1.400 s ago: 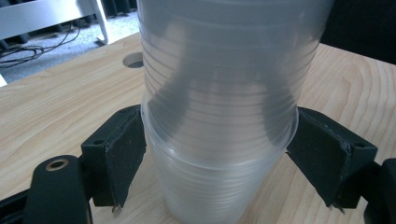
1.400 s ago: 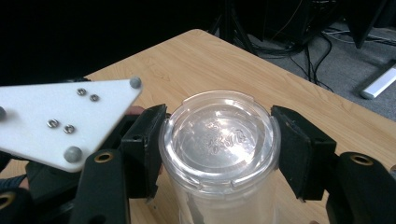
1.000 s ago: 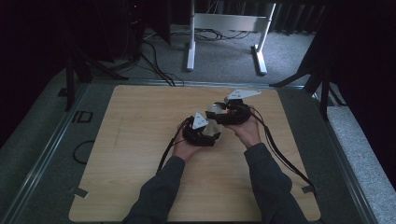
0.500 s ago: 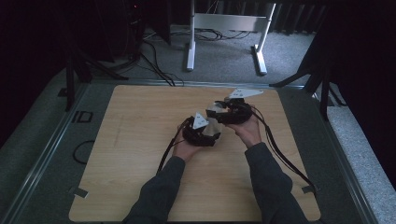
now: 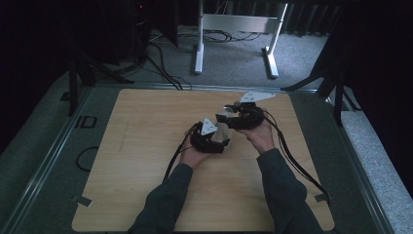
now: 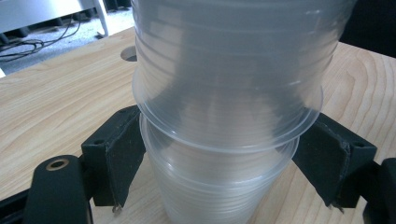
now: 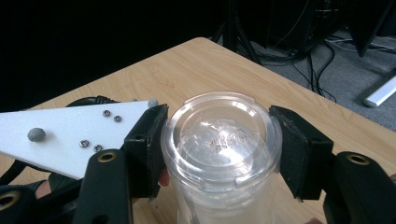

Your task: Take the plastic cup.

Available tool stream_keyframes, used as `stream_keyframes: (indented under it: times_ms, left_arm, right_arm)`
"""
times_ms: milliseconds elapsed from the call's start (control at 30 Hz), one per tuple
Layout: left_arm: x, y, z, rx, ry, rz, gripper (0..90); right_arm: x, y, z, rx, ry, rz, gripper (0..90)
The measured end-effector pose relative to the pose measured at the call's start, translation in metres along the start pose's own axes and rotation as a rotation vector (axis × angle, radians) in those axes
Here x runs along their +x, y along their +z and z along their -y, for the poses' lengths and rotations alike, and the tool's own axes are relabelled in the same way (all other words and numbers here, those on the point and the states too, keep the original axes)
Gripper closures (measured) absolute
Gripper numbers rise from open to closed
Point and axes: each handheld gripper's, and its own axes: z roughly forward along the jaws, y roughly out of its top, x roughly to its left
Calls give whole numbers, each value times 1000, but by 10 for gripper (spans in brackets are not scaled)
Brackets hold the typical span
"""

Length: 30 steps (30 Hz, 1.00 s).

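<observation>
I have a stack of clear ribbed plastic cups [image 5: 223, 127] above the desk's [image 5: 146, 161] middle, toward its far edge. My left gripper [image 6: 219, 158] clamps the outer cup; my right gripper [image 7: 219, 144], jaws just closing, pinches the inner cup's base to separate them.

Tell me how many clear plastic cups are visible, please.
2 at least: a lower cup between the left gripper's jaws and an upper cup nested into it; more may hide inside.

High view overlooks the table [image 5: 146, 146]; both close tool views share the cups [image 6: 224, 93].
</observation>
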Motion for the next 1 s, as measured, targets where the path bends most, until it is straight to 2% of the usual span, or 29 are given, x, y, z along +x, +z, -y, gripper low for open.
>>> stream_keyframes:
  times_ms: [367,1000]
  left_arm:
    - [2,-3,1,-5,-7,-2,202]
    - [2,-5,0,0,-7,3,204]
  right_arm:
    - [6,-6,-12,-12,-35,3,412]
    - [4,-15,-20,-35,-18,5,414]
